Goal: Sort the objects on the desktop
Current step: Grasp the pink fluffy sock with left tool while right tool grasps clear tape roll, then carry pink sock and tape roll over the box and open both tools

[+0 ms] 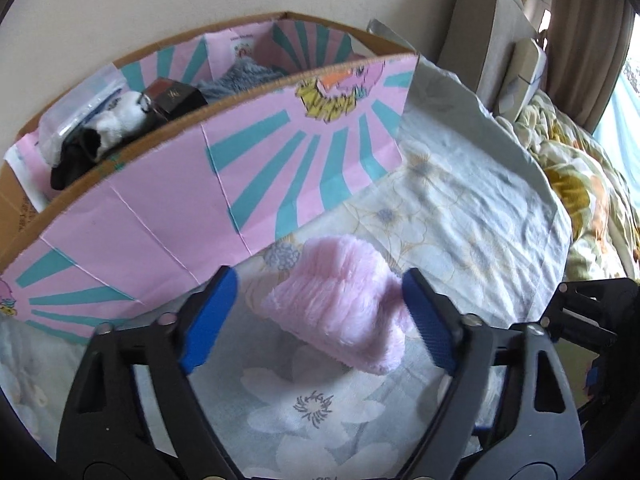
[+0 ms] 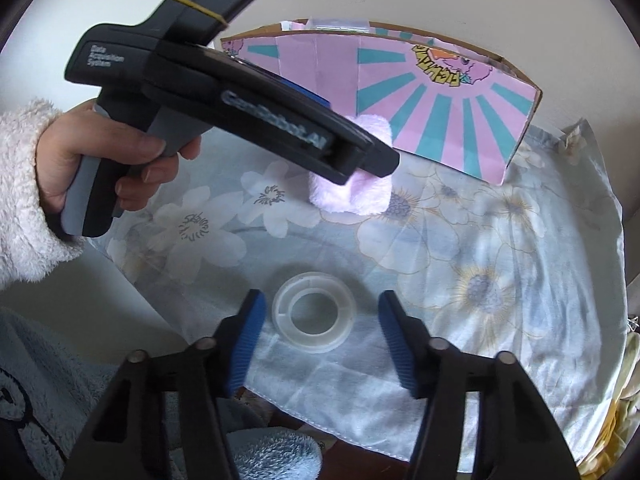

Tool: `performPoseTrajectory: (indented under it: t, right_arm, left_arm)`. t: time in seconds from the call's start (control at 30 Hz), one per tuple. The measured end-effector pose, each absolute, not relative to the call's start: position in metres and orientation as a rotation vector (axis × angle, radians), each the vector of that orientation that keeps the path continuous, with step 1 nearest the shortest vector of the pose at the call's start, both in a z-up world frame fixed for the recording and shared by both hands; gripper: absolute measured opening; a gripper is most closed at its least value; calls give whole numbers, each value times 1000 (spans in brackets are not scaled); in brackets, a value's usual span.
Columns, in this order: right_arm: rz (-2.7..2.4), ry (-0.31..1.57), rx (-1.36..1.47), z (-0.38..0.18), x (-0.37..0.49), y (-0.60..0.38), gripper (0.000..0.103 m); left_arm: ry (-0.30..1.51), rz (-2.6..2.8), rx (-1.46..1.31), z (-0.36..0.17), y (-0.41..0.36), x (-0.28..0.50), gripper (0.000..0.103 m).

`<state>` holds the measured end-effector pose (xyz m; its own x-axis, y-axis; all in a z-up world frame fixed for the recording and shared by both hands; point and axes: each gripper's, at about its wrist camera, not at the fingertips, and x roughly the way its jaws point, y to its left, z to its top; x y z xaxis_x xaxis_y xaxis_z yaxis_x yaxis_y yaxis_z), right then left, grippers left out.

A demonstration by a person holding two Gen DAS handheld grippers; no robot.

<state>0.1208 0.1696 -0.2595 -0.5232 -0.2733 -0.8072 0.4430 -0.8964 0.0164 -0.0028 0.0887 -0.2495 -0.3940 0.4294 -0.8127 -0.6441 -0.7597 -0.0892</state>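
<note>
Both tongs over the floral cloth (image 2: 500, 240) on the tabletop, each straddling one item, neither clamped.

Left tongs (image 1: 316, 312): jaws apart, pink fluffy pad (image 1: 340, 308) lies on the cloth between them, just in front of the pink-and-teal cardboard box (image 1: 224, 184); the right blue pad sits at the fluff's edge, contact cannot be judged, and the left blue pad stands clear. Right tongs (image 2: 320, 332): jaws apart, clear tape roll (image 2: 314, 312) lies flat on the cloth between them, gap visible on both sides. Box already contains dark and fluffy items. Left hand (image 2: 120, 164), fluffy sleeve, grips the left handle.
</note>
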Motion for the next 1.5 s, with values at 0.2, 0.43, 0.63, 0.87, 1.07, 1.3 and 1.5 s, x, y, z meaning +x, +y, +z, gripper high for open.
performPoseTrajectory:
  t: [0.2,0.43,0.63,0.87,1.07,1.3,1.5]
  right_arm:
    - [-2391,290,1236,-261,122,164,39]
    - [-2380,292,1220,-257,120,165,39]
    - [-2378,292,1218,-253,116,167,39]
    - [-2384,287,1221,-248,106,173,39]
    - [-2419,221,1220,-222,88,192,39]
    - [-2446,190,1243,-190,61,220,39]
    - [-2439,208,1205,-155,33,233,39]
  left_arm:
    - [288,2124,-1180,-256,90,-4,51]
    - [284,2124,-1166,-252,91,-5,31]
    - [294,2132,-1158,-245,92,-6,23]
    - [279,2152,-1142,-225,89,-5,22]
    - [256,2172,-1130,-194,83,-4,22]
    - [210,2219,-1116,-146,71,-10,22]
    - [193,2301,-1104,-112,56,-26,22]
